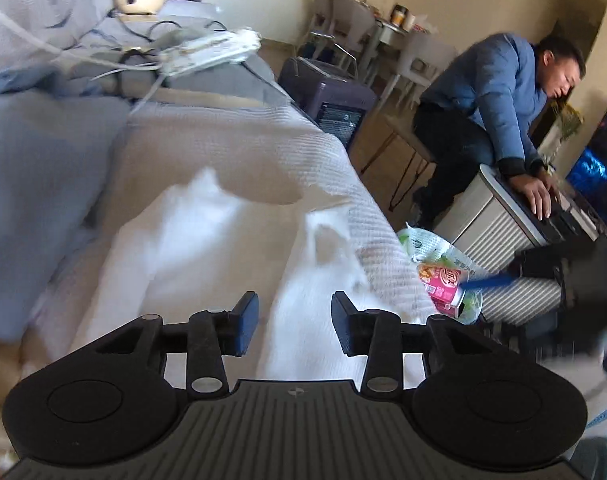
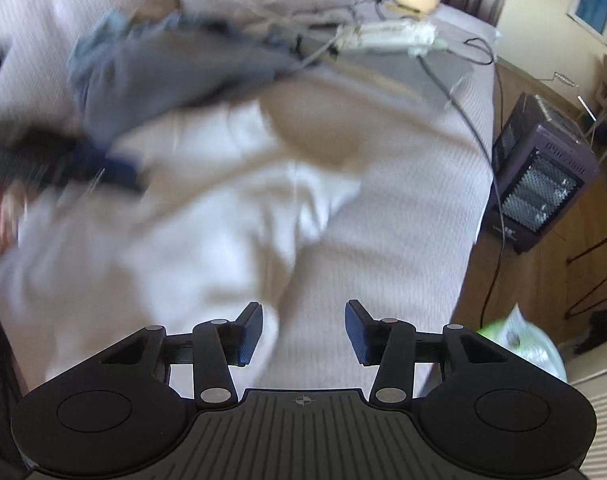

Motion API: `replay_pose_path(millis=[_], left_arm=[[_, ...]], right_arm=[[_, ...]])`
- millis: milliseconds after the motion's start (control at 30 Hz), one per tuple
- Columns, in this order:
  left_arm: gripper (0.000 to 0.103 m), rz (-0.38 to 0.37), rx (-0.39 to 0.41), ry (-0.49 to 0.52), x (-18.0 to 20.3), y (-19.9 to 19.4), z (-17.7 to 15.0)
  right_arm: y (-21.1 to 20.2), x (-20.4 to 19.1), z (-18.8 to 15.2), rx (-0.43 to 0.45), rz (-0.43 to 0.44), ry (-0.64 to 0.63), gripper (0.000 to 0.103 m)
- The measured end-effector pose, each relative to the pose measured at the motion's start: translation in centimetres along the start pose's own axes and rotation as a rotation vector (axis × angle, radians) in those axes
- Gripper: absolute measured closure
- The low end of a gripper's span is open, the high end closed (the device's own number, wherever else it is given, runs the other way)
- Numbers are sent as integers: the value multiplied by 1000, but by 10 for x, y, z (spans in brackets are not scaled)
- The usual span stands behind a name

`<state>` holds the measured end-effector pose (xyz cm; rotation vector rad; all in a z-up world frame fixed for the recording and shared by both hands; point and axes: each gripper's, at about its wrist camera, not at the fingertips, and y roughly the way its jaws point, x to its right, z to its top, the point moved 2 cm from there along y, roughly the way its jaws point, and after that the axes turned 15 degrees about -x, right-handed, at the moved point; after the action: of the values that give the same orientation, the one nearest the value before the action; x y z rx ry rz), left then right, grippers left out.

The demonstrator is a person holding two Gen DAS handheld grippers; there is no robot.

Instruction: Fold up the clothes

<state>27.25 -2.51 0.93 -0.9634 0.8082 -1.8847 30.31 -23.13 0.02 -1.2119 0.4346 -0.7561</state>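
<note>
On the bed, near edge: white garment (image 1: 207, 240) lies rumpled across the ribbed pale bedcover (image 1: 263, 136); blur softens its outline, so collar, sleeves and hem cannot be told apart

Left gripper (image 1: 295, 320): jaws released, blue pads parted with nothing between them; it hovers over the near part of the white cloth, angled downward

Right gripper (image 2: 302, 330): jaws likewise released and empty; it hangs above the near right fringe of the white garment (image 2: 191, 208), where cloth meets bedcover

Other cloth: grey-blue garment (image 2: 163, 76) lies bunched at the far left of the bed, partly over the white one's far edge; not in hand

Far clutter: white power strip (image 1: 211, 50) with cables trails across the far end of the bed; dark heater (image 2: 543, 172) stands on the floor to the right; a person in a blue jacket (image 1: 499, 92) bends over a box well apart from the bed

Step in hand: by my reading, between grasps; both grippers are free of the cloth and a fold line has yet to be set

Next move calls for: choosing two matching points on the white garment's near edge, lowering both grippers until the pads straddle a single layer, clenching evenly, then lifting together; the bedcover beneath is similar in tone, so pinching it along with the garment is the risk
</note>
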Motion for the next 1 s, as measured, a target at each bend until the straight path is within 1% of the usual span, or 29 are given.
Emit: replay_pose_path(millis=[67, 133, 167, 200, 267, 300, 333, 367, 400, 433, 500, 567, 633, 667, 767, 800, 867, 900, 933, 967, 1000], left_arm=[[65, -3, -23, -13, 7, 15, 19], [64, -19, -38, -46, 11, 30, 38], [60, -19, -42, -51, 12, 38, 47], [60, -13, -51, -46, 13, 47, 55], [60, 42, -67, -36, 16, 66, 69], [61, 55, -88, -18, 17, 76, 72], [65, 63, -109, -3, 19, 85, 75], [83, 33, -137, -10, 19, 92, 76], [93, 0, -164, -21, 19, 97, 76], [98, -50, -174, -56, 18, 99, 77], [98, -101, -158, -25, 27, 94, 79], [98, -112, -139, 46, 44, 89, 84], [98, -133, -153, 80, 60, 97, 92], [98, -130, -170, 91, 67, 106, 94], [98, -90, -196, 110, 81, 145, 97], [98, -103, -187, 106, 83, 155, 99], [98, -145, -165, 136, 89, 170, 102], [97, -129, -171, 166, 93, 176, 102], [97, -111, -181, 191, 97, 179, 102], [97, -94, -190, 214, 100, 182, 102], [97, -88, -192, 223, 102, 182, 103]], right_arm=[[6, -6, -11, 28, 21, -17, 57], [11, -12, -14, 64, 46, -48, 57], [14, -16, -13, 75, 46, -73, 57], [19, -19, -11, 79, 38, -98, 57], [29, -22, -6, 79, 21, -131, 57], [34, -22, -3, 76, 18, -138, 57], [39, -22, -3, 79, 19, -136, 59], [44, -21, -4, 84, 23, -128, 67], [47, -20, -6, 89, 36, -108, 77], [49, -18, -8, 84, 40, -79, 87], [46, -9, -15, 86, 26, -5, 91], [39, 8, -25, 95, 46, 81, 93], [36, 27, -35, 82, 73, 172, 93], [35, 35, -41, 72, 90, 223, 93], [44, 53, -53, 32, 144, 371, 92], [49, 58, -56, 21, 165, 416, 92], [57, 64, -59, 12, 172, 449, 87], [61, 66, -60, 5, 162, 449, 85], [64, 68, -60, 0, 157, 454, 75], [66, 71, -61, -5, 148, 465, 63], [68, 75, -62, -8, 144, 479, 58]])
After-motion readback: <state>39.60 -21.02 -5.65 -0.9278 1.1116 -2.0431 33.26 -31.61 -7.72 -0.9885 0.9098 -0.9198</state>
